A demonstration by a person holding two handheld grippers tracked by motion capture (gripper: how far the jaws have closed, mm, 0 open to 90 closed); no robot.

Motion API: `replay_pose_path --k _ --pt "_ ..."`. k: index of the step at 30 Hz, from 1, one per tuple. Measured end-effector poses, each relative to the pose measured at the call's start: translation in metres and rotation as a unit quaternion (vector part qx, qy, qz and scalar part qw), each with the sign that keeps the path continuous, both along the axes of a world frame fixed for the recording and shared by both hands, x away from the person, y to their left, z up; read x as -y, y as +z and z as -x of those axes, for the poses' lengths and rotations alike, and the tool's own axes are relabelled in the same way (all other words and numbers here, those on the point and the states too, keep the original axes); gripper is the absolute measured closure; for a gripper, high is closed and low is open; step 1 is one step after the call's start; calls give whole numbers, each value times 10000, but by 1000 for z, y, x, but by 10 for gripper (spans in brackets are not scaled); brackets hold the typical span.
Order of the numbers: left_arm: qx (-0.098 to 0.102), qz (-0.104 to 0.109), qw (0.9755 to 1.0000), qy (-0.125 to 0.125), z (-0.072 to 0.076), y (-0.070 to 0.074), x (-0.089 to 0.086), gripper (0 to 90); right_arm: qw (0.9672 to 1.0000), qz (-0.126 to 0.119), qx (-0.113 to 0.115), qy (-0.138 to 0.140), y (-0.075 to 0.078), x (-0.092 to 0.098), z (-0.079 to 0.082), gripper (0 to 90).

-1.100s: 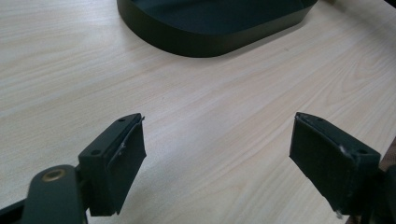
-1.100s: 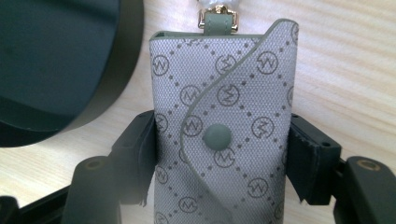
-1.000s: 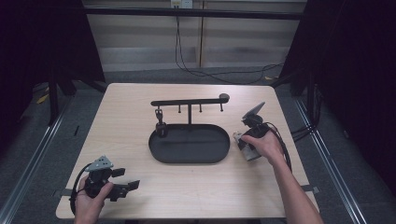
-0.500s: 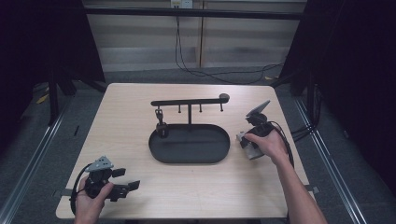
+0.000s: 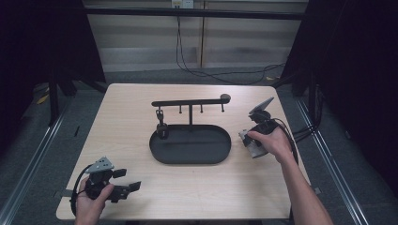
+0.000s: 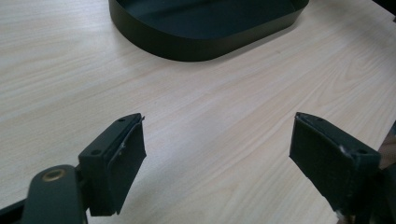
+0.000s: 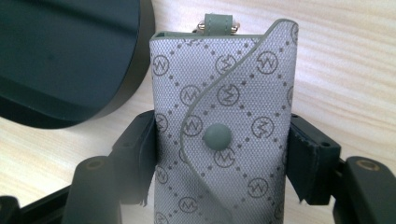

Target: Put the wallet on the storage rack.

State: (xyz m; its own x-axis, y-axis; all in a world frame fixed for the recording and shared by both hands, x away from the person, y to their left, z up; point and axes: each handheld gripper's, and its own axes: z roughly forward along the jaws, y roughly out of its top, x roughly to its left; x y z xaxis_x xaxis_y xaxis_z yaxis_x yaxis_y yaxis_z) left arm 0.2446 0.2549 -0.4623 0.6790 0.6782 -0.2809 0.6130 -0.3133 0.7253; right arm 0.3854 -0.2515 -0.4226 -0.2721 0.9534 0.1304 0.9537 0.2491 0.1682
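here the right gripper (image 7: 219,154) has its two black fingers (image 7: 140,149) pressed against the long sides of a grey key pouch (image 7: 224,116), so the pouch sits clamped between them. in the right gripper view the pouch's long axis runs straight away from the gripper, with its top end, where a small grey loop and a bit of metal ring show, pointing off over the light wooden worktop (image 7: 345,60). its printed flap faces the camera, with a curved edge and a round grey snap near the middle. the pouch's far left corner lies just beside the rounded wall of the black oval tray (image 7: 70,93); whether the two touch cannot be told.

from the high view, the right gripper (image 5: 256,140) and the pouch (image 5: 251,145) are at the right end of the tray (image 5: 190,157), low over the worktop (image 5: 141,103), with the person's right hand (image 5: 272,143) wrapped around the gripper. a black stand with a crossbar and small hooks (image 5: 190,104) rises from the tray's far side.

the left gripper (image 5: 124,180) rests near the worktop's near left corner, well apart from the tray. in the left gripper view its fingers (image 6: 116,163) stand wide apart with only bare wood between them.
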Motion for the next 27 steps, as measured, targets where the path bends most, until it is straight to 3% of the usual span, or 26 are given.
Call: replay_pose_path --k 16,27 --pt "60 -16 10000 36 0 1 -1 180 9999 160 -60 14 18 0 0 340" --pt "-14 10 10000 17 -2 -1 -2 180 9997 222 -80 119 30 -4 -3 340"
